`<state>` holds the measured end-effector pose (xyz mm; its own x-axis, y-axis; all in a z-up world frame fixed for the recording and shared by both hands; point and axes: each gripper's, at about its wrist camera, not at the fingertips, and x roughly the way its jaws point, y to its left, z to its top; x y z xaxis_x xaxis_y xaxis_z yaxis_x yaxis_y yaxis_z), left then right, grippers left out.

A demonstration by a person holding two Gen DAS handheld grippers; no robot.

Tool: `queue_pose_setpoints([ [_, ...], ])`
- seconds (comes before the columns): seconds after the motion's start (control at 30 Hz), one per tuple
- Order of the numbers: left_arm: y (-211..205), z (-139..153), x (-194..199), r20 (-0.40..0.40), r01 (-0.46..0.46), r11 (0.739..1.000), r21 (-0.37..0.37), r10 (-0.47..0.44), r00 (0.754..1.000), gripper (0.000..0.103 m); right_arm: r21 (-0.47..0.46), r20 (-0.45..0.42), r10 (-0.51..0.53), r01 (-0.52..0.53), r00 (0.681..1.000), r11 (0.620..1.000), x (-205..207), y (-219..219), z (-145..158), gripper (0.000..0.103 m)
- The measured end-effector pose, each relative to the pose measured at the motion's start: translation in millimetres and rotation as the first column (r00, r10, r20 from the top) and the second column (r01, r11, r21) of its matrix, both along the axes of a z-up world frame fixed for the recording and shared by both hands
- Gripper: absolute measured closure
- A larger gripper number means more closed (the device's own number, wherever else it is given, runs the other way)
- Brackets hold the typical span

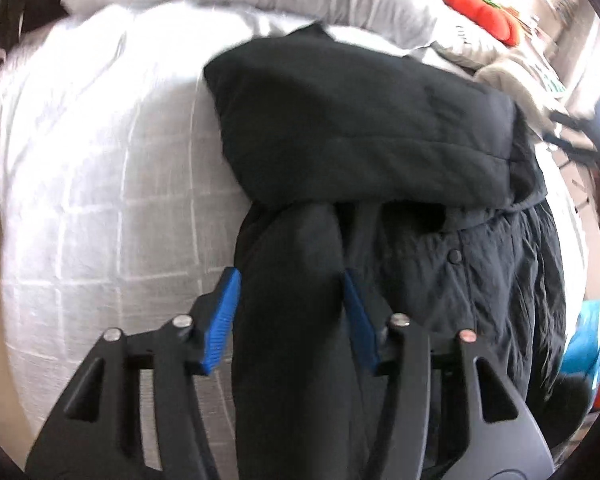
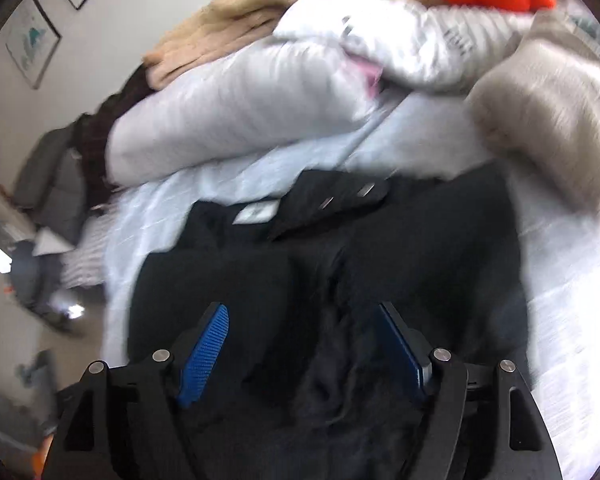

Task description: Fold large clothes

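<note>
— Where was the black coat [image 1: 360, 120]?
— Bunched on the white bed [image 1: 80, 200].
— The tools?
— Left tool [image 1: 290, 316] clamped a thick fold; right tool [image 2: 304, 344] stood wide around fabric, grip unclear.

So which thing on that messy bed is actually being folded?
Start at the bed with its white grid-patterned cover. On it lies a black padded jacket with snap buttons, its top part already folded over. It is the only black thing among pale bedding and a red-orange plush, and it runs between both tools' fingers.
</note>
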<state>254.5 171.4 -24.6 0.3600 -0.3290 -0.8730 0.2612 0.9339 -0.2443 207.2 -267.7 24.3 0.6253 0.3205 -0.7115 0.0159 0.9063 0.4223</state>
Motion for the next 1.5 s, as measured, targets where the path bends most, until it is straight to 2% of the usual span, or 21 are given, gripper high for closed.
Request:
queue_pose_setpoints([
  [0.1,2,-18,10,-0.072,-0.053,0.993,-0.105,0.046,0.996,0.057,0.041,-0.065,0.061,-0.059,0.996,0.997,3,16,-15,0.025],
  [0.17,2,-25,11,-0.098,-0.091,0.985,-0.144,0.077,0.992,0.089,0.037,-0.110,0.079,-0.076,0.991,0.996,11,29,-29,0.033],
  [0.2,1,-23,9,-0.077,-0.106,0.986,-0.129,0.096,0.992,0.092,0.033,-0.122,0.082,-0.078,0.989,0.996,15,35,-34,0.078],
  [0.23,2,-18,5,-0.045,-0.120,0.986,-0.113,0.115,0.992,0.096,0.022,-0.129,0.084,-0.082,0.988,0.996,18,42,-36,0.099],
  [0.3,10,-2,-5,0.035,-0.153,0.985,-0.083,0.156,0.987,0.096,0.043,-0.095,0.082,-0.078,0.992,0.996,22,49,-26,0.099],
  [0.37,22,7,-11,0.070,-0.175,0.983,-0.060,0.179,0.981,0.096,0.059,0.037,0.066,-0.068,0.997,0.996,16,47,11,0.099],
  [0.43,31,5,-12,0.046,-0.143,0.989,-0.047,0.145,0.988,0.093,0.138,0.160,0.021,-0.043,0.987,0.989,10,31,50,0.099],
  [0.47,32,3,-9,0.025,-0.120,0.991,-0.055,0.121,0.992,0.084,0.152,0.207,-0.021,-0.011,0.978,0.988,7,21,70,0.099],
  [0.57,23,8,-12,0.008,-0.053,0.996,-0.075,0.054,0.999,0.067,0.143,0.223,-0.022,-0.010,0.974,0.990,11,12,102,0.099],
  [0.67,24,18,-12,0.028,-0.039,0.991,-0.129,0.043,0.999,0.049,0.033,0.228,-0.038,0.032,0.973,0.999,6,11,108,0.099],
  [0.87,-9,15,-3,0.029,0.057,0.990,-0.132,-0.053,0.998,0.037,0.167,0.236,-0.185,0.148,0.954,0.975,-5,-52,110,0.099],
  [1.03,-36,30,9,0.074,0.128,0.957,-0.260,-0.112,0.991,0.037,0.125,0.246,-0.203,0.177,0.948,0.976,-11,-69,117,0.099],
  [1.1,-46,30,19,0.074,0.126,0.955,-0.267,-0.110,0.991,0.037,0.124,0.248,-0.200,0.174,0.948,0.977,-12,-72,116,0.099],
  [1.17,-52,25,29,0.050,0.111,0.967,-0.228,-0.102,0.994,0.041,0.103,0.240,-0.186,0.166,0.953,0.981,-13,-73,114,0.099],
  [1.2,-57,20,33,0.030,0.116,0.970,-0.214,-0.112,0.993,0.054,0.097,0.237,-0.180,0.161,0.955,0.982,-13,-71,114,0.099],
  [1.23,-61,18,34,0.022,0.129,0.973,-0.194,-0.127,0.992,0.081,0.089,0.231,-0.171,0.154,0.958,0.984,-13,-70,111,0.099],
  [1.27,-66,19,32,0.030,0.118,0.984,-0.133,-0.115,0.993,0.088,0.083,0.223,-0.157,0.142,0.962,0.986,-12,-67,107,0.099],
  [1.37,-56,46,12,0.224,-0.007,0.999,0.054,-0.005,0.974,0.092,0.034,0.197,-0.120,0.116,0.973,0.993,-8,-52,88,0.099],
  [1.4,-45,48,10,0.257,-0.046,0.997,0.062,0.029,0.966,0.091,0.023,0.183,-0.107,0.105,0.977,0.994,-5,-47,80,0.099],
  [1.47,-24,38,15,0.226,-0.098,0.992,0.076,0.078,0.971,0.089,0.030,0.137,-0.063,0.059,0.989,0.998,5,-32,52,0.099],
  [1.5,-15,18,22,0.149,-0.104,0.984,0.141,0.083,0.985,0.088,0.014,0.113,-0.043,0.041,0.993,0.999,10,-23,38,0.098],
])
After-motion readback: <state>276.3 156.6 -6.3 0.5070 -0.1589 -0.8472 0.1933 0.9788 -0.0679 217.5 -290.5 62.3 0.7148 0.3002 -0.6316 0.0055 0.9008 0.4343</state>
